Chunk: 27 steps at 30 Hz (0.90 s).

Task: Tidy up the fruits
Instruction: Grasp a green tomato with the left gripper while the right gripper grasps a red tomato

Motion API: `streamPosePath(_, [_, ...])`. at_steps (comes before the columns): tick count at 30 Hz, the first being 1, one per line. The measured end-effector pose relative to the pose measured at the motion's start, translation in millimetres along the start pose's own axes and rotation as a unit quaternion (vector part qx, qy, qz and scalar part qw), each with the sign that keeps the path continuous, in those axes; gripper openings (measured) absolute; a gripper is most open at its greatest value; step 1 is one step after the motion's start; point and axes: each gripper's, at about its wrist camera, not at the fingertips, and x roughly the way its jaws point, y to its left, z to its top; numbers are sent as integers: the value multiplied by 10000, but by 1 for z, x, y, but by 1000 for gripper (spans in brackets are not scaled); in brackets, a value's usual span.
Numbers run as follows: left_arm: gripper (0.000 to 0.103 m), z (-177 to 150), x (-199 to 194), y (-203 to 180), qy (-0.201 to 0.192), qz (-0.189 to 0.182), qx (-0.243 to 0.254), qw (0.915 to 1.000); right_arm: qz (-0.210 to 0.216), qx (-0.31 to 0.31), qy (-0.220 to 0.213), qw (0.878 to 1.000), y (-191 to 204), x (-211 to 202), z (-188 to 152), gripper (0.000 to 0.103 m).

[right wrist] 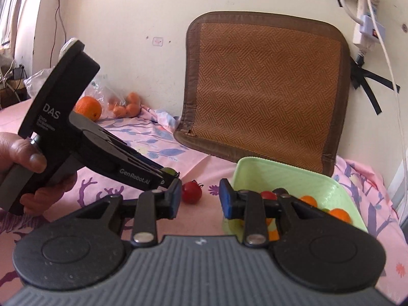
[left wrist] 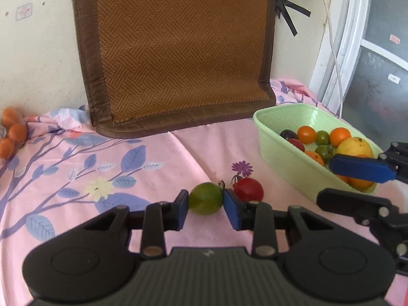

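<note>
- The green tomato (left wrist: 205,198) sits on the pink floral cloth (left wrist: 76,158), clamped between the two blue pads of the left gripper (left wrist: 205,204); each pad presses one side of it.
- In the right wrist view only a sliver of that green tomato (right wrist: 169,171) peeks out past the tip of the left gripper (right wrist: 167,176), which a hand (right wrist: 23,168) holds by its handle.
- Just beyond the left gripper's right-hand pad lies a red tomato (left wrist: 248,190) on the cloth, close beside the green one, with its dark stem pointing toward the far side.
- The same red tomato (right wrist: 191,192) appears ahead of the right gripper (right wrist: 200,201), a little toward its left finger; this gripper's jaws stand apart with nothing between them.
- To the right of the left gripper stands a pale green tub (left wrist: 278,153) holding oranges, small green and dark red tomatoes, and a yellow fruit.
- The right gripper (left wrist: 357,178) hangs over the near end of that tub, one blue pad above the fruit.
- Farther ahead a brown woven mat (left wrist: 178,51) leans against the wall.
- Far to the left, by the wall, lies a cluster of small oranges (left wrist: 11,132); in the right wrist view they sit in a clear bag (right wrist: 102,94) beside a larger orange (right wrist: 88,107).
</note>
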Motion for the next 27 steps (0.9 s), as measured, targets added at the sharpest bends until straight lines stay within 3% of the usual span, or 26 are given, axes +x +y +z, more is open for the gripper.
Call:
streamPosePath(5, [30, -17, -41, 6, -301, 52, -245, 9992, 204, -859, 713, 9935, 19, 41, 13, 35])
streamPosePath(10, [30, -40, -63, -5, -561, 257, -123, 9980, 507, -891, 1471, 9838, 16, 76, 25, 35])
streamPosePath(17, [31, -45, -58, -11, -532, 162, -13, 9985, 642, -1030, 1890, 9744, 15, 94, 31, 32])
streamPosePath(21, [31, -48, -61, -3, -587, 49, -232, 9980, 585, -766, 1586, 9826, 12, 79, 30, 30])
streamPosePath(24, [31, -52, -71, -11, -627, -34, -139, 9979, 581, -298, 1049, 9923, 6, 30, 18, 30])
streamPosePath(27, [31, -59, -84, -30, -639, -390, 19, 9972, 365, 41, 654, 9972, 5, -26, -13, 30])
